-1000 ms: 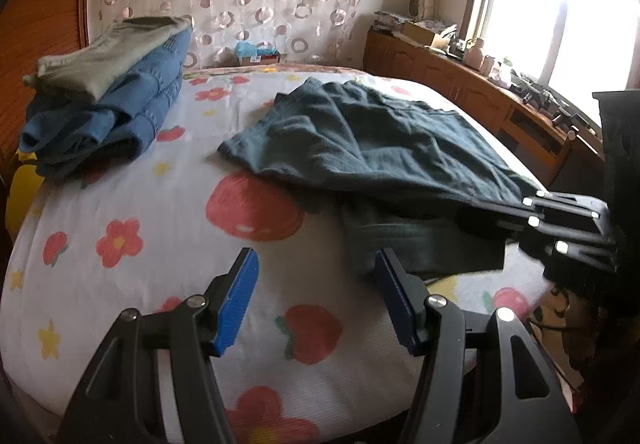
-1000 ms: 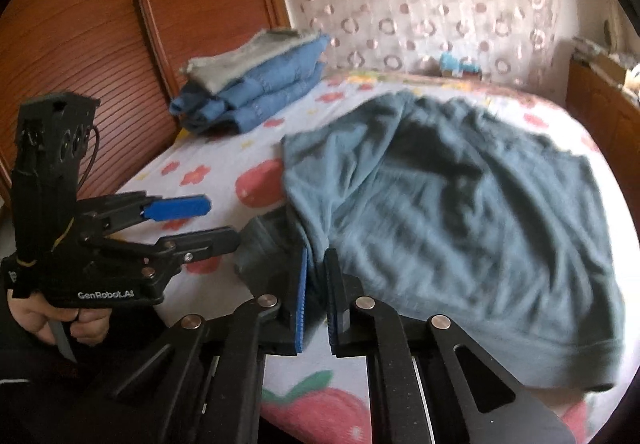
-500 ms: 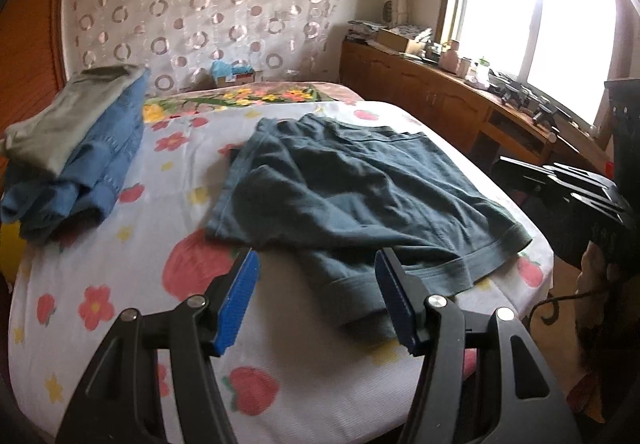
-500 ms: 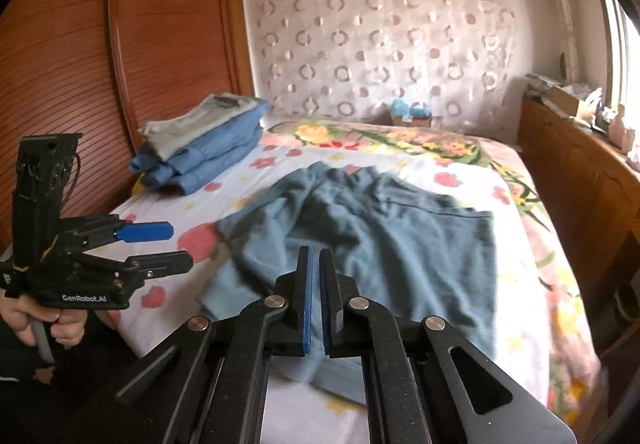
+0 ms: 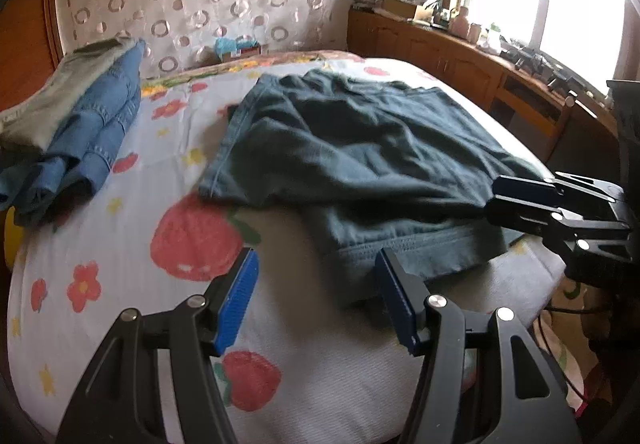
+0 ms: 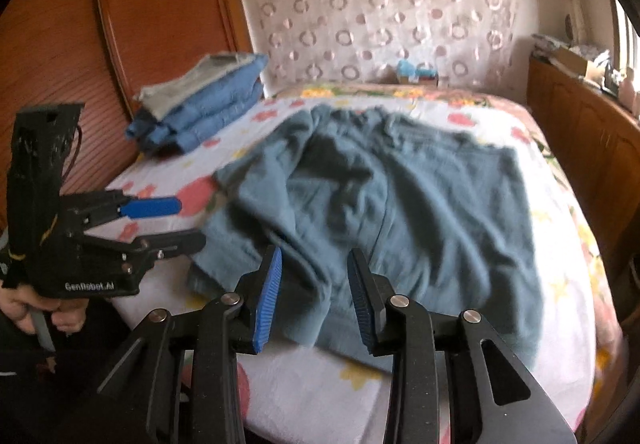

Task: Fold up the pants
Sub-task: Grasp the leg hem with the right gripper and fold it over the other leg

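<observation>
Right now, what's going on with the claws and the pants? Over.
Left claw open, empty, over the bed. Right claw opening, pads clear of cloth. Dark blue-grey pants lying rumpled, half-folded. Folded jeans stack off to the side, nothing blocking.

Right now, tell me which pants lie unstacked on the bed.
The dark teal pants, spread alone mid-bed; the grey pants and blue jeans sit stacked by the headboard.

Your dark teal cotton pants [image 6: 400, 196] lie mid-bed on the strawberry-print bed sheet [image 5: 120, 244]; the stack of folded blue denim jeans [image 5: 88, 140] sits to their left, against the wooden headboard [image 6: 120, 24].
</observation>
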`<state>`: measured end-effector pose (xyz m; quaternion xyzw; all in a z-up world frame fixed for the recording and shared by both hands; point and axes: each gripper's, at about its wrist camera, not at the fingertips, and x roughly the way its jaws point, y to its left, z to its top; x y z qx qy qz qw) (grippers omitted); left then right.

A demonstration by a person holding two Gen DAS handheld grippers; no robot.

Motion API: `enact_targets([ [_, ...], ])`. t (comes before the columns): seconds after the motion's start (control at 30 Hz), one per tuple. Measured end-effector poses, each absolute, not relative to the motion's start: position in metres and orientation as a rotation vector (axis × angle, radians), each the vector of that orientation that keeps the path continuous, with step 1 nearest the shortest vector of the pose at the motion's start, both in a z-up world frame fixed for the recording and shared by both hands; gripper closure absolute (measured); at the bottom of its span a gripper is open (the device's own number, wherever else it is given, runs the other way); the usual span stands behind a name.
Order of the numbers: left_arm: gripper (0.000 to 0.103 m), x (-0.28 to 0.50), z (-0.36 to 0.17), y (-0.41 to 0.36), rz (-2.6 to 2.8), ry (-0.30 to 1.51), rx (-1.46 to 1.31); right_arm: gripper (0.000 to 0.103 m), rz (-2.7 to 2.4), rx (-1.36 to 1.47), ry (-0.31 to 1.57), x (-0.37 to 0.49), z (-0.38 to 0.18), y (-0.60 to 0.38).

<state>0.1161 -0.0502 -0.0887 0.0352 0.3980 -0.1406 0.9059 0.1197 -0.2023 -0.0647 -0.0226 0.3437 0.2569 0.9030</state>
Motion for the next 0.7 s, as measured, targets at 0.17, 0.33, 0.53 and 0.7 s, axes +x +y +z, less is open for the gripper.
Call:
enact_targets([
  [0.17,0.043,0.117,-0.095,-0.051,-0.287,0.837,0.079,0.069,0.526,-0.042,0.746,0.12,-0.076,-0.204],
  [0.33,0.043,0.116,-0.097,-0.048,-0.294,0.835,0.066,0.069,0.541,-0.048,0.76,0.121,-0.081,-0.197],
  [0.53,0.043,0.113,-0.09,-0.047,-0.294,0.81,0.047,0.095,0.547,-0.053,0.711,0.117,-0.073,-0.194],
  [0.7,0.043,0.106,-0.07,-0.048,-0.302,0.742,0.025,0.097,0.511,-0.072,0.618,0.115,-0.048,-0.204],
])
